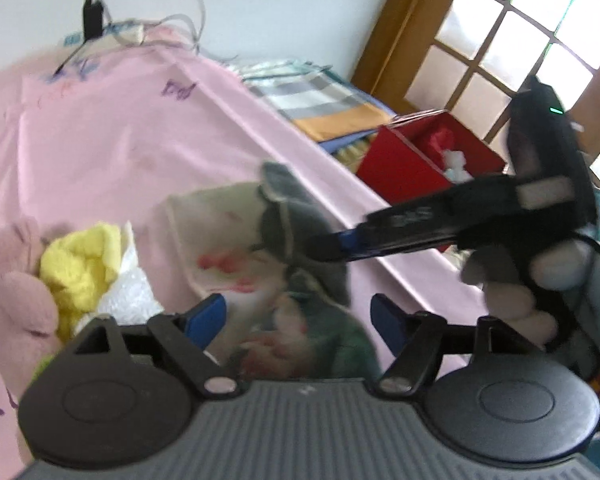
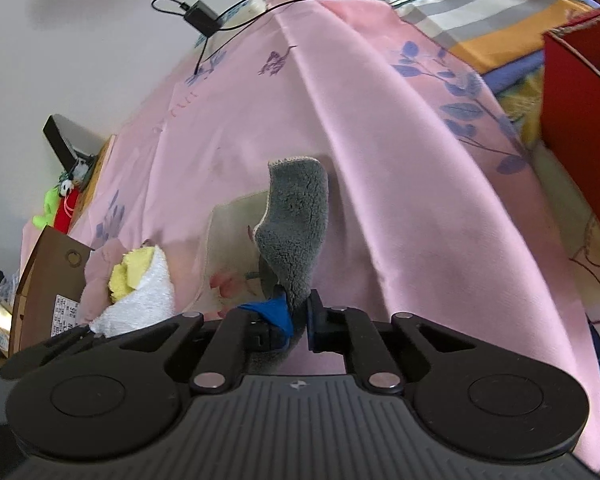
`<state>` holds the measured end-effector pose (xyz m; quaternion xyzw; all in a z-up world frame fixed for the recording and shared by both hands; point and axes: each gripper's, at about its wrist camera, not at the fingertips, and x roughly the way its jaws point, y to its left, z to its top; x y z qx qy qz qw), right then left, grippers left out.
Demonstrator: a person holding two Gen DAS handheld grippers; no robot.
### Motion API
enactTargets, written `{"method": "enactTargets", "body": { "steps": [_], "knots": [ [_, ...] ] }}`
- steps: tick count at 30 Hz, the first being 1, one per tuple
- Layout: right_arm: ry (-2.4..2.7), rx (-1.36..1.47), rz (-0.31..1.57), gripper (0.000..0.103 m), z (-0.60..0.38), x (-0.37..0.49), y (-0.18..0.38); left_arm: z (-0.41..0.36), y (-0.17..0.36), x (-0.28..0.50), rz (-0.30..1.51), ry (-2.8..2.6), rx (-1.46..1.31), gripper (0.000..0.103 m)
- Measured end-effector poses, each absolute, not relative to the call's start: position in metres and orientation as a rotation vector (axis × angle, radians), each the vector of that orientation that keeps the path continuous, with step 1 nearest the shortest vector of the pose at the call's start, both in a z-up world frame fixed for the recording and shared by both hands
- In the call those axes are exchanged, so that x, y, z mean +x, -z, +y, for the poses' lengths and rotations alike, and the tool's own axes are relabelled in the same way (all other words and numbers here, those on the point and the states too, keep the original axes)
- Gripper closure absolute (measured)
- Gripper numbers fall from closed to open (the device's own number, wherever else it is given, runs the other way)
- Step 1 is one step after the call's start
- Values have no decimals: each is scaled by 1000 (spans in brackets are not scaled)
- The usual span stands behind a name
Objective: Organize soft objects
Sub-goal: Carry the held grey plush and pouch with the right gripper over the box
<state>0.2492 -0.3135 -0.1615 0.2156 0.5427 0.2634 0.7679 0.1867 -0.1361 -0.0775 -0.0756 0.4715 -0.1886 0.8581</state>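
Right gripper clamps the grey cloth; left gripper gapes (red box interior visible only there).

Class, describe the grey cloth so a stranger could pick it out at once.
Find the pink bedsheet. At its middle, the right gripper is shut on the grey cloth, which stands up above a pale floral cloth. It alone is fuzzy and grey.
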Motion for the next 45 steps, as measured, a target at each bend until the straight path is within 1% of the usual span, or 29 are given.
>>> {"method": "enactTargets", "body": {
  "steps": [9,13,14,16,18,20,26,28,30,36,45],
  "knots": [
    [-554,512,1152,103,-331,242,156,-161,93,201,1001,421,-59,30],
    [-556,527,1134,103,-337,238,152,-176,93,193,991,451,-11,33],
    [-558,530,1132,103,-338,237,151,-179,93,192,989,456,0,43],
    [-564,538,1128,103,-338,234,151,-185,98,192,996,471,20,56],
    [-563,547,1124,103,-338,232,152,-191,102,192,1004,471,31,61],
    [-564,564,1141,103,-337,230,156,-192,102,189,992,466,32,71],
    [-556,613,1176,100,-333,225,163,-188,95,184,969,456,15,83],
    [-566,624,1186,100,-331,224,162,-188,90,181,954,457,7,84],
    [-591,635,1188,103,-328,224,158,-184,82,177,934,460,-3,88],
    [-676,682,1123,103,-320,223,131,-165,50,164,838,436,-17,90],
    [-882,725,953,103,-278,221,59,-108,-31,133,608,350,-19,90]
  ]
}}
